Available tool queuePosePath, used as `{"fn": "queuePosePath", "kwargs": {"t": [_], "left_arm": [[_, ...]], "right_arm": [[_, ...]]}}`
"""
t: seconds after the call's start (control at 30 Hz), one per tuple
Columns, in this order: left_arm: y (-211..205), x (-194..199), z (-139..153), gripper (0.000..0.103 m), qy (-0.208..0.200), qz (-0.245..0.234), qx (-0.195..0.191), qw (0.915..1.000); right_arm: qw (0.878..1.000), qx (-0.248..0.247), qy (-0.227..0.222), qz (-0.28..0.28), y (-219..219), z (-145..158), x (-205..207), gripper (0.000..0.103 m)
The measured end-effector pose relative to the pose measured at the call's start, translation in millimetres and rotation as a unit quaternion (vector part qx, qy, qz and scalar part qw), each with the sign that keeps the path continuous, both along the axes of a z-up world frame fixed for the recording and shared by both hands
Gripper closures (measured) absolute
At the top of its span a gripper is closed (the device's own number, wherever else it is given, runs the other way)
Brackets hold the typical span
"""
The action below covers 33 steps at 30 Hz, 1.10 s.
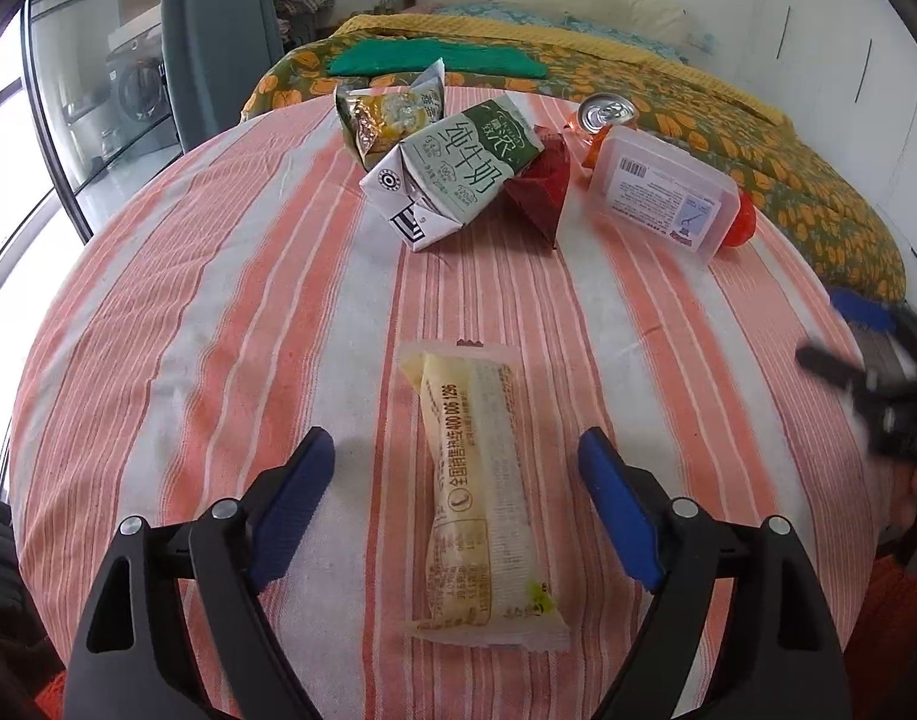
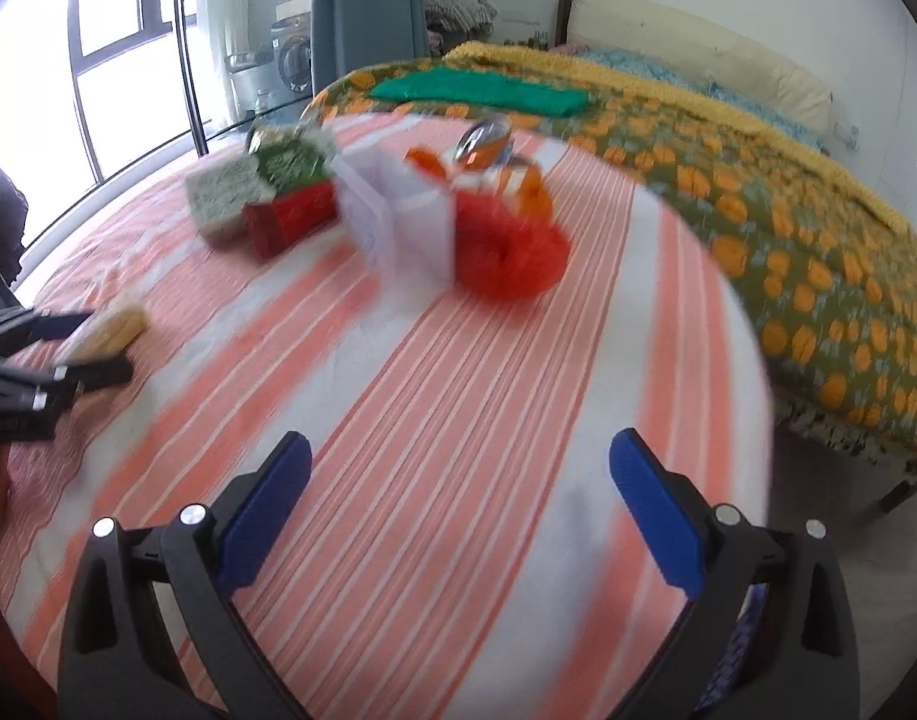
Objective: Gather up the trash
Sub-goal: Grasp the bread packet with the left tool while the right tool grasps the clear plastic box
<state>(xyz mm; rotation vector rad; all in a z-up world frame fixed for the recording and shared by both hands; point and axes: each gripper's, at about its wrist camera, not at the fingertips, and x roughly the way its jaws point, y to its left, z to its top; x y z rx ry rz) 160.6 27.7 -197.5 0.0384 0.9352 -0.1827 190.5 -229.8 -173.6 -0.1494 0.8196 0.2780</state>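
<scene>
A yellow snack wrapper (image 1: 479, 492) lies on the striped round table (image 1: 188, 312), between the open fingers of my left gripper (image 1: 458, 468), which hovers just above it without touching. Farther back lie a green-white milk carton (image 1: 458, 168), a crumpled foil bag (image 1: 380, 114), a red packet (image 1: 539, 186), an orange can (image 1: 605, 111) and a clear plastic box (image 1: 662, 198). My right gripper (image 2: 461, 468) is open and empty over bare tablecloth. The right wrist view is blurred; it shows the plastic box (image 2: 398, 210), an orange-red mesh object (image 2: 512, 246), and the wrapper (image 2: 113, 327) by the left gripper.
A bed with an orange-flowered cover (image 1: 728, 120) and a green cloth (image 1: 434, 60) stands right behind the table. Glass doors (image 1: 98, 90) and a washing machine are at the left. The table's right edge (image 2: 752, 360) drops off next to the bed.
</scene>
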Motion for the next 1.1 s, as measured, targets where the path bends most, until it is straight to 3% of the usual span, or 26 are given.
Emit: {"fn": "queuePosePath", "kwargs": {"t": [0.07, 0.2, 0.4, 0.43, 0.57, 0.67, 0.77, 0.93, 1.0, 1.1], "left_arm": [[-3.9, 0.8, -1.1, 0.017, 0.001, -0.003, 0.009, 1.0000], [-6.6, 1.6, -2.8, 0.014, 0.003, -0.007, 0.015, 0.9999], [-4.5, 1.7, -2.2, 0.013, 0.003, -0.008, 0.007, 0.9999], [-4.5, 2.0, -2.1, 0.013, 0.003, -0.008, 0.006, 0.9999], [-3.3, 1.7, -1.7, 0.013, 0.003, -0.008, 0.002, 1.0000], [-3.2, 1.1, -2.0, 0.013, 0.003, -0.008, 0.003, 1.0000], [-3.3, 0.3, -1.8, 0.013, 0.003, -0.006, 0.007, 1.0000], [-6.0, 1.5, -2.2, 0.013, 0.004, -0.006, 0.015, 0.9999], [-6.6, 2.2, -2.7, 0.010, 0.005, -0.006, 0.015, 0.9999], [-7.4, 3.9, -4.2, 0.006, 0.010, -0.007, 0.017, 0.9998]], "right_arm": [[1.000, 0.007, -0.007, 0.013, -0.5, 11.6, 15.0, 0.008], [0.998, -0.003, 0.005, 0.061, 21.5, 29.8, 53.3, 0.031], [0.993, -0.060, 0.022, 0.102, 69.5, 24.1, 93.7, 0.035], [0.992, -0.066, 0.026, 0.104, 74.0, 22.7, 96.2, 0.052], [0.990, -0.082, 0.047, 0.104, 83.9, 21.8, 91.6, 0.068], [0.993, -0.024, 0.069, 0.094, 73.5, 30.9, 69.8, 0.069], [0.987, 0.095, 0.114, 0.066, 45.7, 32.3, 44.5, 0.069], [0.948, 0.263, 0.180, -0.002, -13.3, 4.7, 14.8, 0.069], [0.941, 0.287, 0.176, -0.020, -28.5, 0.9, 10.9, 0.069], [0.947, 0.276, 0.161, -0.045, -41.0, -0.2, 8.8, 0.062]]}}
